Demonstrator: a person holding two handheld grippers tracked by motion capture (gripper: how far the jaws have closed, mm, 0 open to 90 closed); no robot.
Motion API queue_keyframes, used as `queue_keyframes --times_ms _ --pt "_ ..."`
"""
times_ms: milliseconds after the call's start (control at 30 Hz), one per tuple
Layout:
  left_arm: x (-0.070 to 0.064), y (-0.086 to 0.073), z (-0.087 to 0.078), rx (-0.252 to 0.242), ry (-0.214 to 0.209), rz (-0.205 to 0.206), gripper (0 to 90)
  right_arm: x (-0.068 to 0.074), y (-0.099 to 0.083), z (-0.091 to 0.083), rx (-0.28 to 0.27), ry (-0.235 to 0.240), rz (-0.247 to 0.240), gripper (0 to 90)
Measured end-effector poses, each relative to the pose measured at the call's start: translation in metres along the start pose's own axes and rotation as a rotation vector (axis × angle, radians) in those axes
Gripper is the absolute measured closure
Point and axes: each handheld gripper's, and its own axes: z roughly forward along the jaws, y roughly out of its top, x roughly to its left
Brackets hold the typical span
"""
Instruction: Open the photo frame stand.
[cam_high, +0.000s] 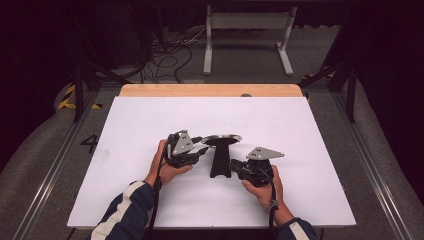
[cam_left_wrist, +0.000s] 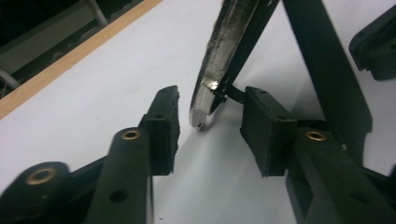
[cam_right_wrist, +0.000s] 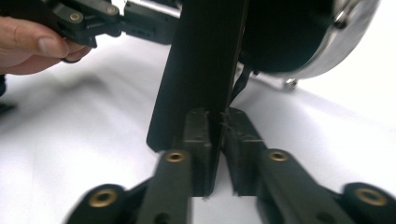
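Right gripper jaws clamped on black stand edge, mid-table. Round chrome mirror tops the stand. Left gripper, jaws apart, straddles mirror rim without touching. White table sheet beneath.

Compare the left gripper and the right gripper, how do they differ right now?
The left gripper has its jaws apart, while the right gripper has its jaws closed. The left gripper touches nothing, with the pan's silver rim between its pads; the right gripper clamps the pan's black handle. Both are black, hand-held and low over the white table.
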Motion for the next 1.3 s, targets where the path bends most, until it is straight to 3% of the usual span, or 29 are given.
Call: queue_keyframes --times_ms 67,267,433,633,867,1033,1133,1233,1300 --pt "0.000 0.000 0.001 -0.002 -0.010 -0.002 62.6 0.003 0.001 -0.003 -0.016 -0.018 -0.018 90.0" --pt "0.003 -0.001 0.010 0.020 -0.016 -0.015 64.0 0.016 0.005 -0.008 -0.075 -0.041 -0.060 90.0" --pt "0.005 -0.004 0.019 0.054 -0.031 -0.027 65.3 0.032 0.006 0.005 -0.109 -0.039 -0.072 90.0" --pt "0.006 -0.004 0.026 0.051 -0.039 -0.062 64.4 0.055 0.003 0.032 -0.070 -0.058 -0.106 90.0" --pt "0.007 -0.005 0.025 0.049 -0.024 -0.055 72.4 0.069 -0.003 0.052 -0.053 -0.144 -0.128 90.0" --pt "0.005 -0.004 0.023 0.061 -0.013 -0.035 73.6 0.077 -0.007 0.054 -0.035 -0.190 -0.146 90.0" --pt "0.004 -0.004 0.021 0.060 -0.012 -0.044 74.4 0.075 -0.007 0.053 -0.027 -0.193 -0.141 90.0" --pt "0.001 -0.005 0.019 0.062 0.003 -0.020 75.9 0.073 -0.007 0.050 -0.021 -0.195 -0.133 90.0" --pt "-0.001 -0.007 0.017 0.056 0.005 -0.035 76.5 0.073 -0.008 0.049 -0.018 -0.192 -0.124 90.0"
